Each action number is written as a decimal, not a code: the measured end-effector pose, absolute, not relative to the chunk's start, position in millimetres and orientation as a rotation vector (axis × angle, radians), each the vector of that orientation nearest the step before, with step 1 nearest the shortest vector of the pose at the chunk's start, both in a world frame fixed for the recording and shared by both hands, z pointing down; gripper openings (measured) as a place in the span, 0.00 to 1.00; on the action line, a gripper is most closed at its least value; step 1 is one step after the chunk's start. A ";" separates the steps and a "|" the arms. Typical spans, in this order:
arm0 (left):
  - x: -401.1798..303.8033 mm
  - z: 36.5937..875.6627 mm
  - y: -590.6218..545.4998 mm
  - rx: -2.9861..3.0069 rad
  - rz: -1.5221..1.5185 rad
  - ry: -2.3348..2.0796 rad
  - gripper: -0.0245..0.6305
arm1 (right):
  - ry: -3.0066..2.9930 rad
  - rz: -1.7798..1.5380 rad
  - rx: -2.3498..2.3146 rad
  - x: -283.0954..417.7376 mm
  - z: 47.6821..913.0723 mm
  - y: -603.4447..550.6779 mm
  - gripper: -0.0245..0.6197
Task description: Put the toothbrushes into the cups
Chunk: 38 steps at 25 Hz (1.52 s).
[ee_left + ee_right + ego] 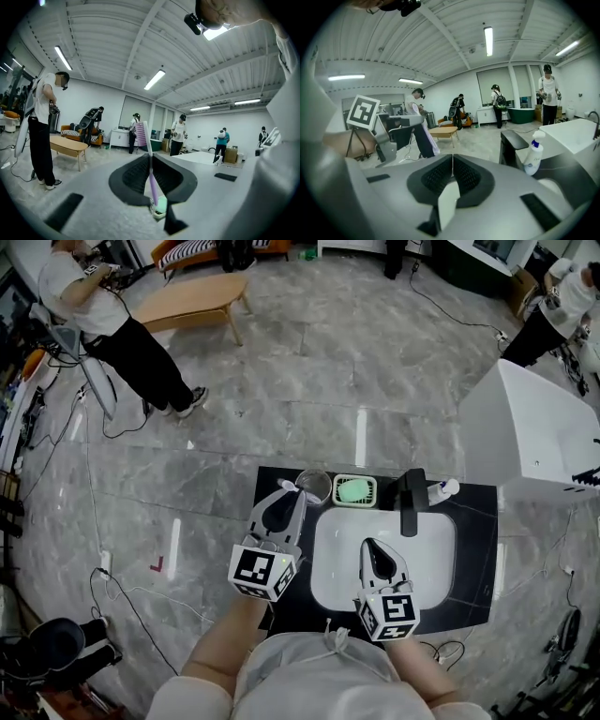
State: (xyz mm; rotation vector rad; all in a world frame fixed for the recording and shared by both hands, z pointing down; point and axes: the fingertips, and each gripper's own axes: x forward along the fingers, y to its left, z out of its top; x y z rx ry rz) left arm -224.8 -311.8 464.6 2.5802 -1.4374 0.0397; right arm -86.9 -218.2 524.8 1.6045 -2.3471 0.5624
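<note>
While the left gripper (151, 158) clamps a purple toothbrush (145, 140) upright, bristles up, its tip hangs beside the clear cup (314, 487) at the counter's (473, 554) back left corner. The right gripper (452, 161) is over the white sink (431, 540), jaws pressed together on nothing.

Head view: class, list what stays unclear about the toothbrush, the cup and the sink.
Head view: the toothbrush is too thin to tell from the left gripper holding it.
Head view: the cup is partly covered by that gripper; contents unclear.
Head view: the sink is partly hidden under the right gripper.
</note>
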 end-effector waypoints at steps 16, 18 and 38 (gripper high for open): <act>-220.8 567.0 -358.7 2.457 0.215 -1.326 0.09 | -2.165 0.730 1.598 -86.1 582.4 -218.0 0.08; -219.8 578.8 -358.9 2.427 0.228 -1.311 0.09 | -2.148 0.759 1.595 -84.7 588.2 -216.7 0.08; -228.7 620.2 -365.5 2.312 0.286 -1.308 0.09 | -2.115 0.809 1.569 -88.8 602.8 -219.5 0.08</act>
